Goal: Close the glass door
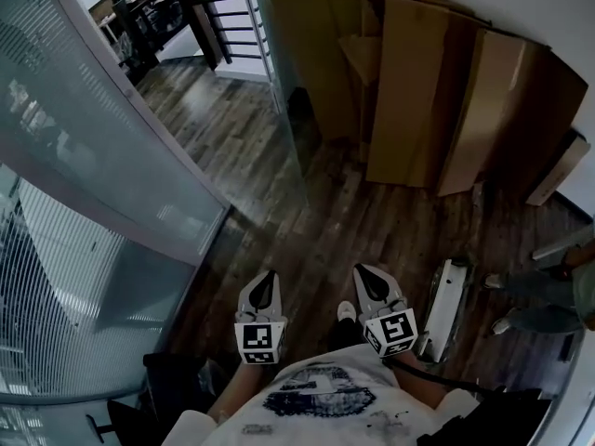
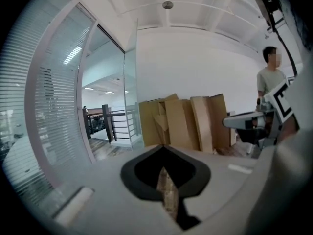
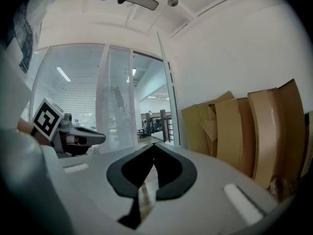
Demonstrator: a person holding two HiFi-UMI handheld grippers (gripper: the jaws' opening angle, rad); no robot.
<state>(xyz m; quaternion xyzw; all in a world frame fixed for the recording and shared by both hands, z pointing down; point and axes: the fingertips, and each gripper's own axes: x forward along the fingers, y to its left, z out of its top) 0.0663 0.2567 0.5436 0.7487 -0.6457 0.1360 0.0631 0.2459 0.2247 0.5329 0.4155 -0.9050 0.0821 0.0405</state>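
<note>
The glass door is a clear panel standing swung open beside the wall, edge-on to me, with wood floor showing through the opening to its left. It also shows in the left gripper view as the glass door and in the right gripper view as the glass door. My left gripper and right gripper are held side by side low in the head view, well short of the door. Both are shut with nothing between the jaws, as seen at the left gripper and right gripper.
A curved frosted striped glass partition runs along the left. Large cardboard sheets lean on the far wall. A white object lies on the floor at right, near a standing person. A dark railing lies beyond the doorway.
</note>
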